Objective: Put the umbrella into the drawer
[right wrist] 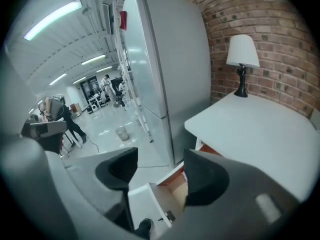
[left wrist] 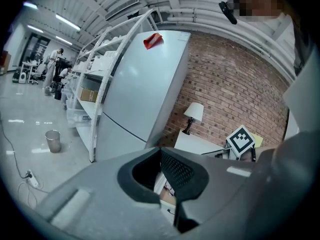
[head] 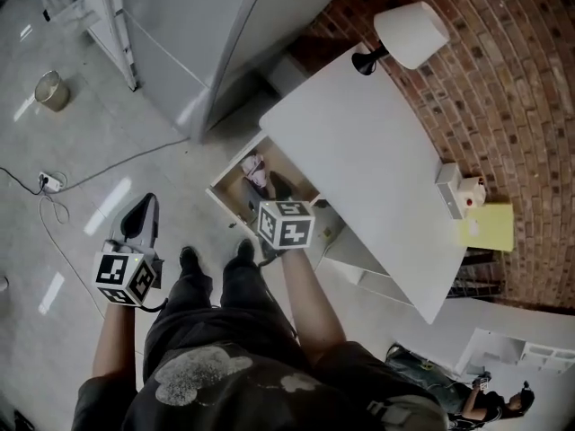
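The drawer (head: 235,189) under the white table (head: 368,164) stands pulled out. A pinkish folded umbrella (head: 254,171) lies inside it, with a dark part beside it. My right gripper (right wrist: 160,156) hovers above the drawer's front; in the head view only its marker cube (head: 286,224) shows. Its jaws stand open with nothing between them, and the drawer (right wrist: 167,194) shows through the gap. My left gripper (head: 145,203) hangs over the floor left of the drawer. Its jaws (left wrist: 160,151) meet at the tips and hold nothing.
A tall grey fridge (head: 207,34) stands left of the table, against the brick wall (head: 503,79). On the table are a lamp (head: 409,32), a small white box (head: 452,189) and a yellow pad (head: 488,227). A bin (head: 51,90) and a power strip with cable (head: 49,183) lie on the floor.
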Tool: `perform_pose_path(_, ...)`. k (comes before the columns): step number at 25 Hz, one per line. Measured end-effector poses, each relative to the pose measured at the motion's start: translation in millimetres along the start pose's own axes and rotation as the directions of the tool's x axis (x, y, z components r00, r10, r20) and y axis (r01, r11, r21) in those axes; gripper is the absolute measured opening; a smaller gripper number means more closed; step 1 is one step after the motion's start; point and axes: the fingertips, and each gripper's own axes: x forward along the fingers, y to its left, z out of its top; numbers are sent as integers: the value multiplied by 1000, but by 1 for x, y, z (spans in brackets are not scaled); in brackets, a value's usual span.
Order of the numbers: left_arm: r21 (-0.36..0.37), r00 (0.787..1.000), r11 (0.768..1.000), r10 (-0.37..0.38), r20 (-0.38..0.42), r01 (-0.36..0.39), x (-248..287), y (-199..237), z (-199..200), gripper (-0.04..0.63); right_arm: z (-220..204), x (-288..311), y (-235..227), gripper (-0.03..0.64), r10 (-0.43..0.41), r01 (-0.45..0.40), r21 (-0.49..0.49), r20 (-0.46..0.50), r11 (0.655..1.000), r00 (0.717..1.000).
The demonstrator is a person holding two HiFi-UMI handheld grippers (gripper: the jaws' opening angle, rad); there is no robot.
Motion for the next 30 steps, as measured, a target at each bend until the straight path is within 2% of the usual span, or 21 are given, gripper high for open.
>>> perform_pose_path(2,3,1000,1000,-1,2,1,-5,-1,7,11,15,-11,3,290,2,-2,-11,28,1000,1000)
perform_pose_path(5,25,1000,1000,6,25,-7,-10,-9,23,11,29,-21,5,193,15,-14,-18,59,1000,998)
perform_pose_path(8,36,997,999,27,71,-30,-16,-23,38,11,36,-26,10,184,35,-34,-16,84,999,996)
perform_pose_path(10,50,994,998,45,101,-50,-20,-35,45,11,45,-31,11,101,48,-46,-22,111,999,993)
perform_pose_path(12,51,991,996,64,116,-70,-22,-48,49,11,54,-39,11,75,69,-64,-40,128,997,989)
perform_pose_path(14,50,989,995,81,122,-88,-26,-61,49,11,60,-50,7,5,75,-67,-66,141,996,987)
perform_pose_path(19,78,982,989,111,154,-124,-33,-89,57,11,78,-75,-2,5,104,-77,-148,183,986,978)
perform_pose_path(25,84,964,979,162,212,-183,-45,-128,62,11,81,-109,-12,5,183,-144,-191,210,971,961)
perform_pose_path(30,105,952,972,180,247,-211,-60,-169,56,11,78,-148,-23,5,239,-186,-209,263,960,935)
